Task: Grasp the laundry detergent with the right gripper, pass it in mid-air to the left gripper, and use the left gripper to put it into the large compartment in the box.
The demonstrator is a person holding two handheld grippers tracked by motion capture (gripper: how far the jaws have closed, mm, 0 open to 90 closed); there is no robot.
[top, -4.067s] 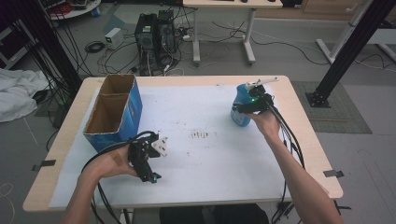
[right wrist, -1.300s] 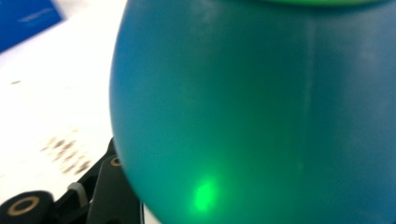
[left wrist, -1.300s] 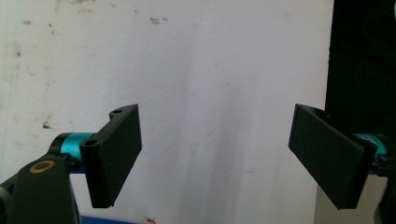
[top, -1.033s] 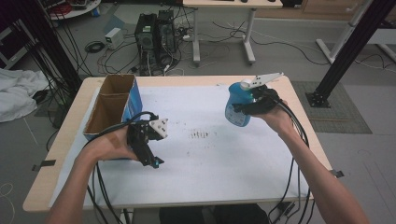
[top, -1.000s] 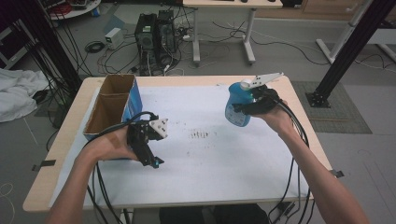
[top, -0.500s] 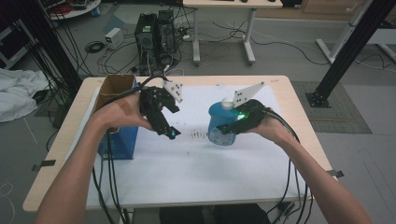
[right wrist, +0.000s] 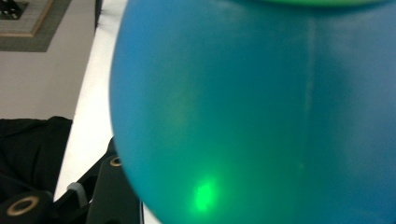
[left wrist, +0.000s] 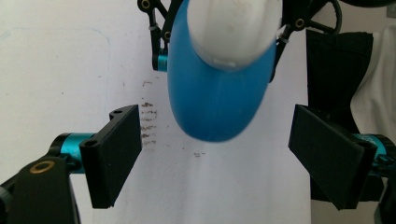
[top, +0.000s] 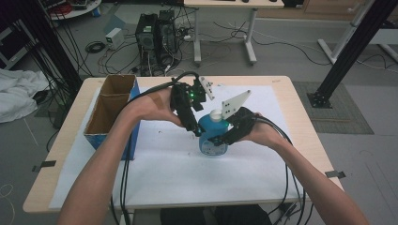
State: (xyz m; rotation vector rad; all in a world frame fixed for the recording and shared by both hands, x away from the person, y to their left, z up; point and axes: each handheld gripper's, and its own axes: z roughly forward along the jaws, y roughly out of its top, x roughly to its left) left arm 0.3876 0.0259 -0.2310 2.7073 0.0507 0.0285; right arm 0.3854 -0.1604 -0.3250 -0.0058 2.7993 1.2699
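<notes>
In the middle of the high view, the right gripper (top: 220,138) clamps the rounded blue plastic bottle (top: 212,136) low on its body and holds it upright on the white paper sheet (top: 169,164) that covers the wooden table (top: 300,117). In the right gripper view the blue wall of the bottle (right wrist: 261,112) sits hard against the lens, which fits a tight pinch. The left gripper (top: 191,123) hangs just left of and above the bottle, close to its white cap (top: 215,115). In the left gripper view its two black pads (left wrist: 116,149) stand spread wide, with the cap (left wrist: 231,30) and the blue shoulder (left wrist: 215,98) between and beyond them, touched by neither pad.

The step in hand looks like taking the cap with the left gripper while the right one steadies the bottle. To do it well, the left gripper should centre on the cap, not on the wider shoulder below, so both pads meet it squarely. The pads should close only once they are level with the cap's sides. The right grip should stay firm and low, so the bottle neither tips nor turns under the pull. The open brown cardboard box with blue sides (top: 110,110) stands well apart at the left of the frame, clear of the work.
</notes>
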